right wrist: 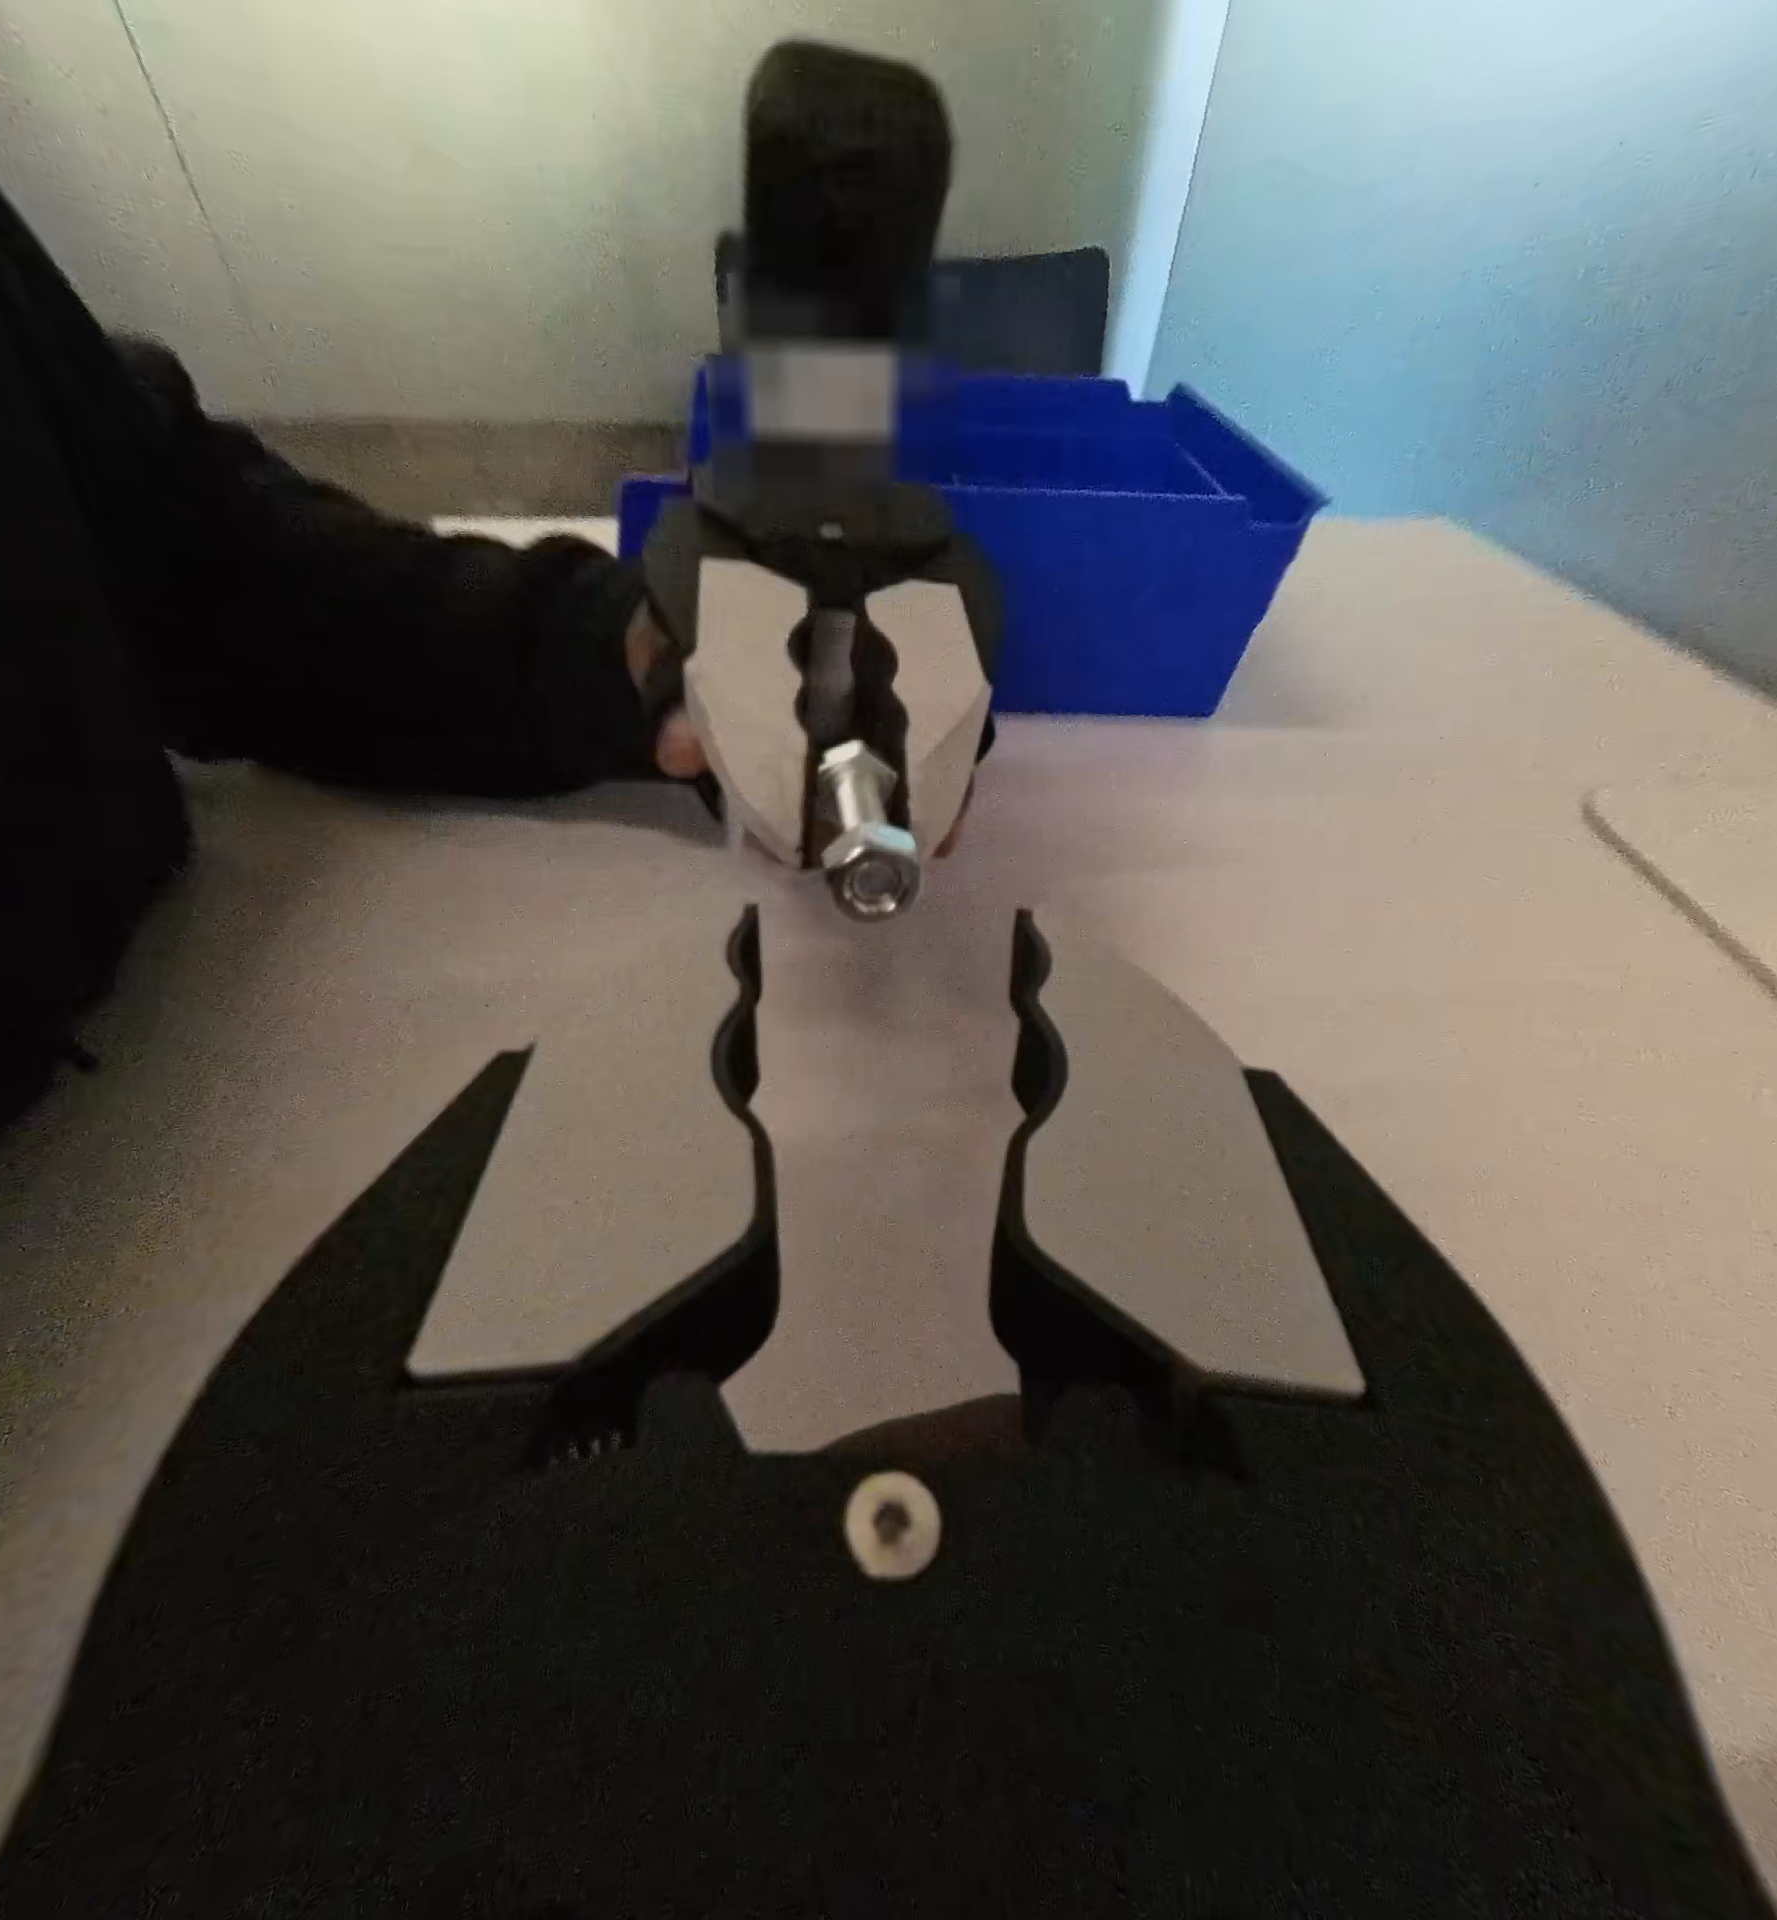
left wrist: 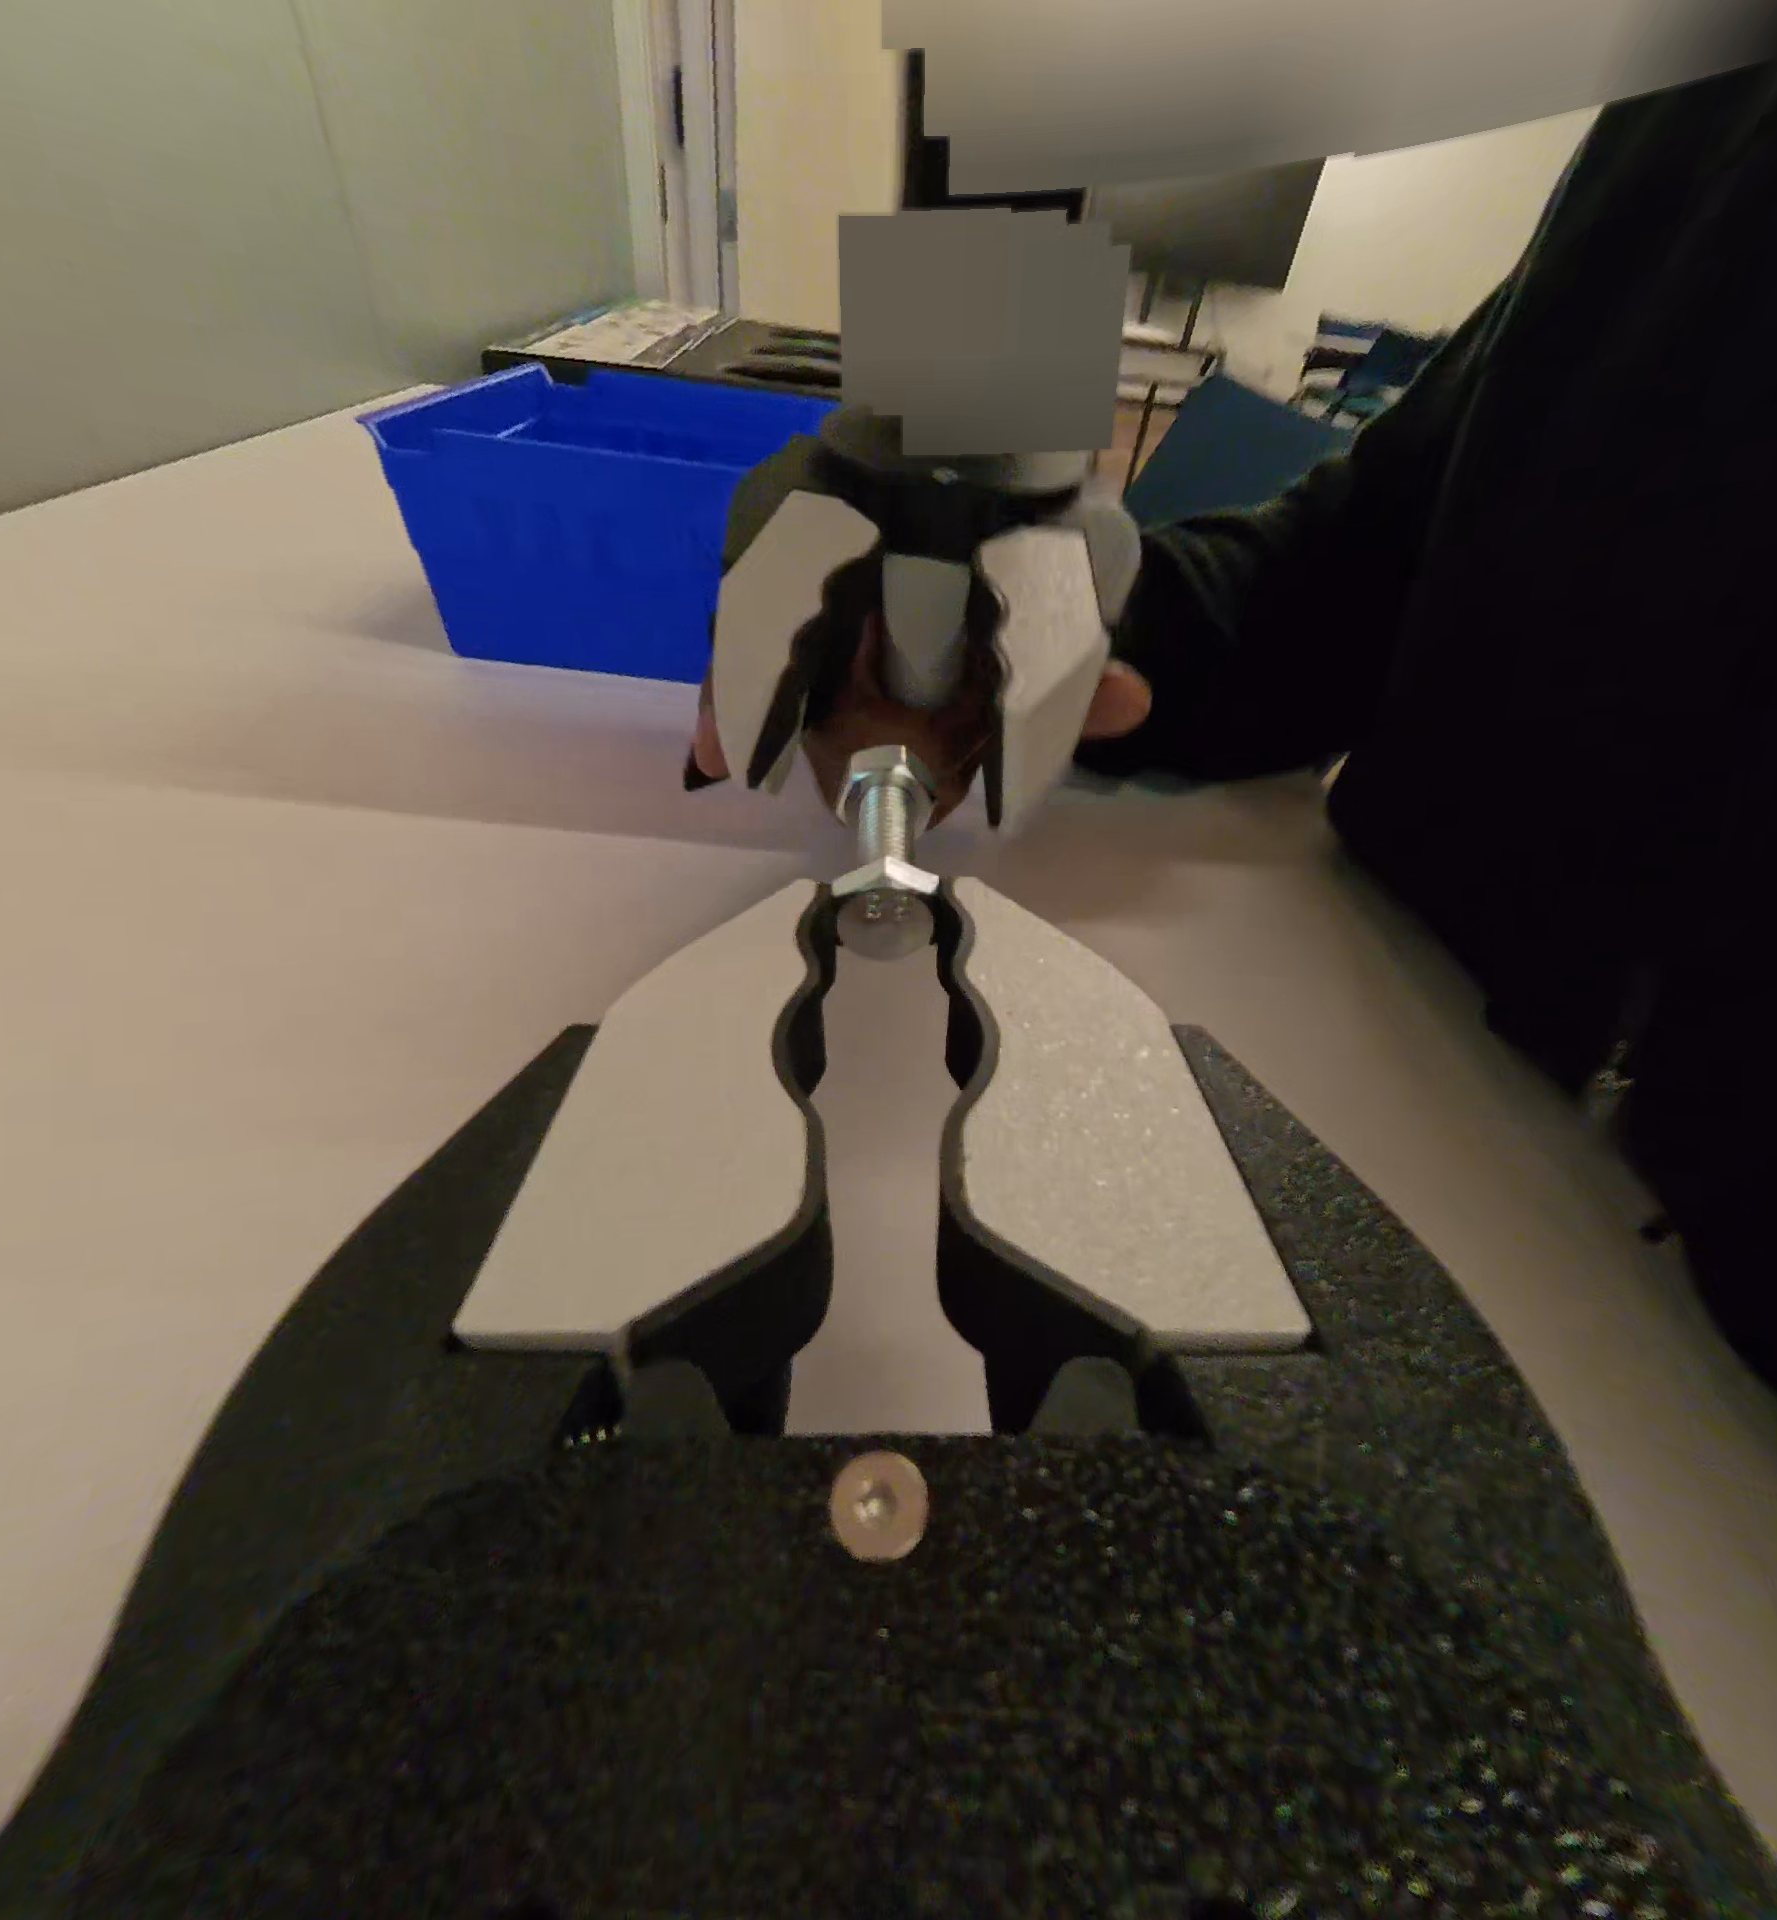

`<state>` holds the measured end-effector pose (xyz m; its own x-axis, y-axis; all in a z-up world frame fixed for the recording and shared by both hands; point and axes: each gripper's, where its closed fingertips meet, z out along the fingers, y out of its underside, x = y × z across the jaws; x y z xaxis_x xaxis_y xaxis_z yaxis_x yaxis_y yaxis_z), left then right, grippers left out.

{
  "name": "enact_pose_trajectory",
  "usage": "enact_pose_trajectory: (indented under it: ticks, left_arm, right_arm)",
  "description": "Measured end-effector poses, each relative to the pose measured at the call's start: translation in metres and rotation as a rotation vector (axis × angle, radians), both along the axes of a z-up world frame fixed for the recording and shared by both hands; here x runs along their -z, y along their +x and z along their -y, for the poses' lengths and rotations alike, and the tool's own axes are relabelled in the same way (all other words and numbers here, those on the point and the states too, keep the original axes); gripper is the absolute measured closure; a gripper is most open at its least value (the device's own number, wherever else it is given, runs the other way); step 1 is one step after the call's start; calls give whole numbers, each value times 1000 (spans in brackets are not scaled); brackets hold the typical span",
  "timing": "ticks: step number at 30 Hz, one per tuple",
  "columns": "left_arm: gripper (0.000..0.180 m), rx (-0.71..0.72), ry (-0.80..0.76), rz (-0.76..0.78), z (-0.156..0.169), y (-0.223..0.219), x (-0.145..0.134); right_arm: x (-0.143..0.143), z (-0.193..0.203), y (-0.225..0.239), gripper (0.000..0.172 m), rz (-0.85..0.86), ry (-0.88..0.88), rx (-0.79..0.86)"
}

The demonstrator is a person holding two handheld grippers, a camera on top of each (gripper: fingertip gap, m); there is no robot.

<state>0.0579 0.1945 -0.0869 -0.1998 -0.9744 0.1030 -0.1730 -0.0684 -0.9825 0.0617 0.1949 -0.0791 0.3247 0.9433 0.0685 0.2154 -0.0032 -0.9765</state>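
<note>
Clamping the hex head of a silver bolt [left wrist: 882, 854], the left gripper [left wrist: 882, 914] has both dark ridged pads [left wrist: 816, 935] pressed on the head's flats, with the threaded shank pointing away from it over the table. One nut [left wrist: 879, 774] sits on the far end of that shank. The right gripper [right wrist: 889, 935] faces it from the other side with its jaws spread wide; the nut end of the bolt lies just ahead of its tips, and neither pad [right wrist: 744, 961] touches the metal.

Counted: one bolt, one nut, two grippers, each with two grey fingers on a black body. A hand [left wrist: 1112, 707] in a dark sleeve shows behind the right gripper in the left wrist view, and another hand [right wrist: 660, 717] shows behind the left gripper in the right wrist view.

Behind the grippers one blue plastic bin [left wrist: 551, 520] stands on the pale table [left wrist: 240, 831], well apart from the bolt. A black box [left wrist: 655, 348] lies beyond the bin by the wall. In each view the opposite gripper blocks part of the bin, and the person's dark sleeve [left wrist: 1590, 623] covers the table's edge on that side.
</note>
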Motion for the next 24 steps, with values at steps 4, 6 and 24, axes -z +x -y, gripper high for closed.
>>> enact_pose_trajectory:
  ticks: [4,6,24]
  left_arm:
    - [163,38,-98,3,5,1,-1]
    - [163,39,-81,-23,7,3,3]
    - [163,18,-55,-31,3,0,3]
  right_arm:
    - [-1,2,-5,137,60,190,49]
    - [0,5,-8,154,63,175,35]
    - [-3,0,-2,119,-9,28,14]
